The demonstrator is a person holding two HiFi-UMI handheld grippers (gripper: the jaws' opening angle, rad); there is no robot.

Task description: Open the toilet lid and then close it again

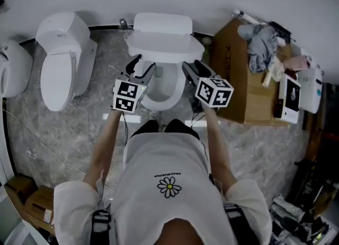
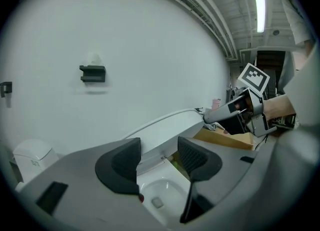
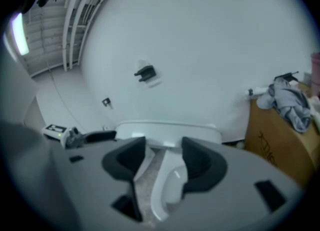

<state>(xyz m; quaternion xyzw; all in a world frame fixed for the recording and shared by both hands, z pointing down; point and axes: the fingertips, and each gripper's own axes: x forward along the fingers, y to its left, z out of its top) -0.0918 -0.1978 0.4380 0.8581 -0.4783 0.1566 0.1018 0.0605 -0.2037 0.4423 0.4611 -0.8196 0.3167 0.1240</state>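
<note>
Toilet: the white bowl stands against the wall, right before the person, with the tank behind it.
Lid: the lid is partly raised – tilted up off the bowl, its front edge out over the bowl's back part, so the bowl lies open to view below it.
Left gripper: the left gripper is at the bowl's left side, its tips under the lid's front edge. Its jaws stand apart and clamp nothing. In its own view the lid's edge crosses behind the gap and the bowl shows below. I cannot tell whether the tips touch the lid.
Right gripper: the right gripper is at the bowl's right side, also at the lid's front edge. Its jaws are released, with only the bowl's rim and the floor seen between them. From the left gripper view its tip reaches the lid's far corner.
Surroundings: a second toilet stands to the left with its lid down, and a cardboard box to the right bears a grey cloth – all on the marbled floor.
</note>
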